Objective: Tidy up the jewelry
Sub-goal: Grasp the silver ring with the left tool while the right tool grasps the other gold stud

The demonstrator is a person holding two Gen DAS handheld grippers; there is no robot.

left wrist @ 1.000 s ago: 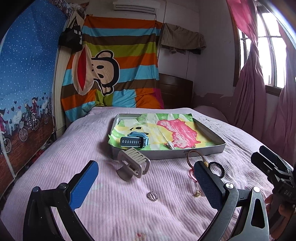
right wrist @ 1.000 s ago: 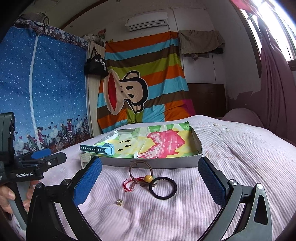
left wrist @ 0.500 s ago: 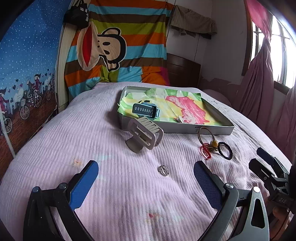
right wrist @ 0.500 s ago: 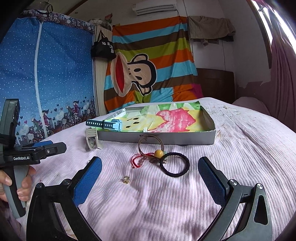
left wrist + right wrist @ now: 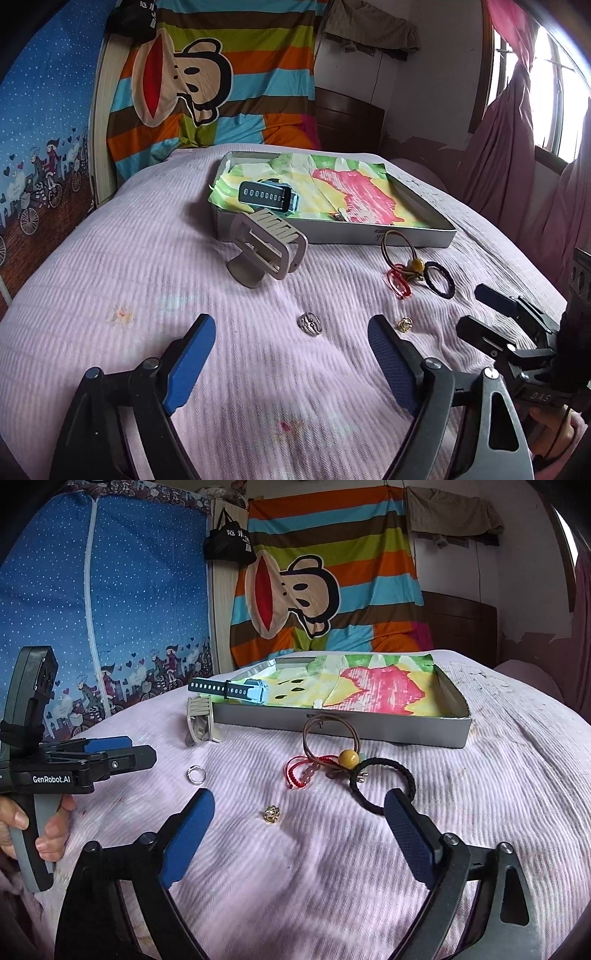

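Note:
A grey tray [image 5: 373,233] [image 5: 369,729] lined with colourful paper holds a blue watch [image 5: 267,194] [image 5: 236,690]. On the pink bedspread lie a grey hair claw [image 5: 267,245] [image 5: 199,716], a silver ring [image 5: 310,323] [image 5: 196,774], a small gold ring [image 5: 404,324] [image 5: 272,814], a brown tie with a yellow bead [image 5: 400,251] [image 5: 332,746], a red cord [image 5: 398,282] [image 5: 297,773] and a black hair tie [image 5: 439,283] [image 5: 384,779]. My left gripper [image 5: 291,354] is open over the silver ring. My right gripper [image 5: 299,834] is open over the gold ring.
A striped monkey cloth [image 5: 207,81] hangs behind the bed. A blue wardrobe cover [image 5: 103,609] stands at the left. A pink curtain [image 5: 517,155] and window are at the right. A dark headboard [image 5: 458,627] is behind the tray.
Both grippers have moved forward and down toward the bedspread. The rings and hair ties appear larger and closer. Both stay open; nothing has been picked up.

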